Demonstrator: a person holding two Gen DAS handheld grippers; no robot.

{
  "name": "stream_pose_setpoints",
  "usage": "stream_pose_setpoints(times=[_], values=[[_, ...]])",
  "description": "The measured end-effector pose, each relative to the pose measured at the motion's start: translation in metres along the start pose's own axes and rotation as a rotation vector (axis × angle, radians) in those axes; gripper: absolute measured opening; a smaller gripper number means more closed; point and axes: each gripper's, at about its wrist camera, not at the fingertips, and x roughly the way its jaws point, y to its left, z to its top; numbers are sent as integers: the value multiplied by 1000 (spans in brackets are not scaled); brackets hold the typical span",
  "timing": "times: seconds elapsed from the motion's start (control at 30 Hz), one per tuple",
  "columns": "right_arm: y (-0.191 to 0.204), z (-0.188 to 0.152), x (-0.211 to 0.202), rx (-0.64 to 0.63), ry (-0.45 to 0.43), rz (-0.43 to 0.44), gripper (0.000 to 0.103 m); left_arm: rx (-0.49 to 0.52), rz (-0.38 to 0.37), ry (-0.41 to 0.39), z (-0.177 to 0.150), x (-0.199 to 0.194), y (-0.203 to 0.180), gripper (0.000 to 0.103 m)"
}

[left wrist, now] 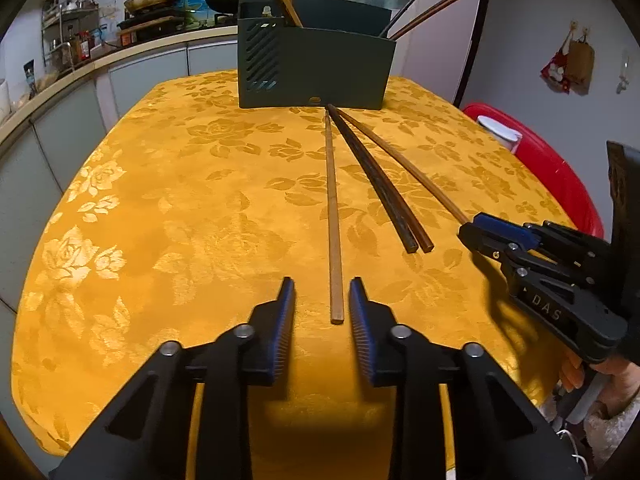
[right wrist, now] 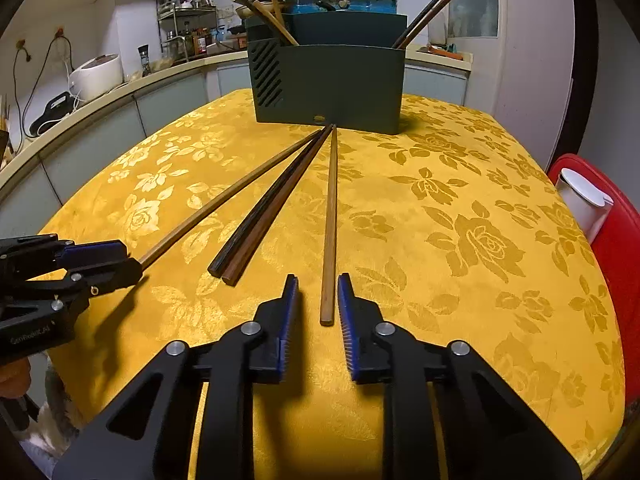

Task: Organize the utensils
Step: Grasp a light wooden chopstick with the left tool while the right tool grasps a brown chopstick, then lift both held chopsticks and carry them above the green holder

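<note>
Several chopsticks lie fanned on the yellow tablecloth, tips toward a dark green utensil holder (left wrist: 314, 68) (right wrist: 328, 80). My left gripper (left wrist: 322, 294) is open, its fingers on either side of the near end of a light wooden chopstick (left wrist: 333, 216), which also shows in the right wrist view (right wrist: 224, 204). My right gripper (right wrist: 318, 290) is open around the near end of a brown chopstick (right wrist: 329, 220), also seen in the left wrist view (left wrist: 404, 168). A dark pair (left wrist: 376, 184) (right wrist: 272, 208) lies between them. The holder has chopsticks standing in both end compartments.
A red chair (left wrist: 556, 172) (right wrist: 616, 216) with a white container (right wrist: 580, 200) stands at the table's right edge. A kitchen counter (left wrist: 120, 56) with cookware runs behind and to the left.
</note>
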Motion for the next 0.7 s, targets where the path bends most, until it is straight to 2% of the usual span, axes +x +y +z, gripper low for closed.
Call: stream_pose_setpoints(times=[0.17, 0.23, 0.33, 0.57, 0.7], values=[[3, -3, 0, -10, -24, -13, 19, -12, -30, -10, 0, 1, -2, 19], [2, -4, 0, -5, -34, -8, 18, 15, -9, -21, -1, 2, -7, 17], [1, -4, 0, -4, -43, -8, 12, 49, 36, -29, -3, 3, -12, 6], [-1, -1, 1, -6, -33, -11, 8, 57, 48, -10, 1, 4, -11, 6], [-12, 4, -1, 43, -8, -1, 7, 58, 73, -21, 7, -3, -7, 6]])
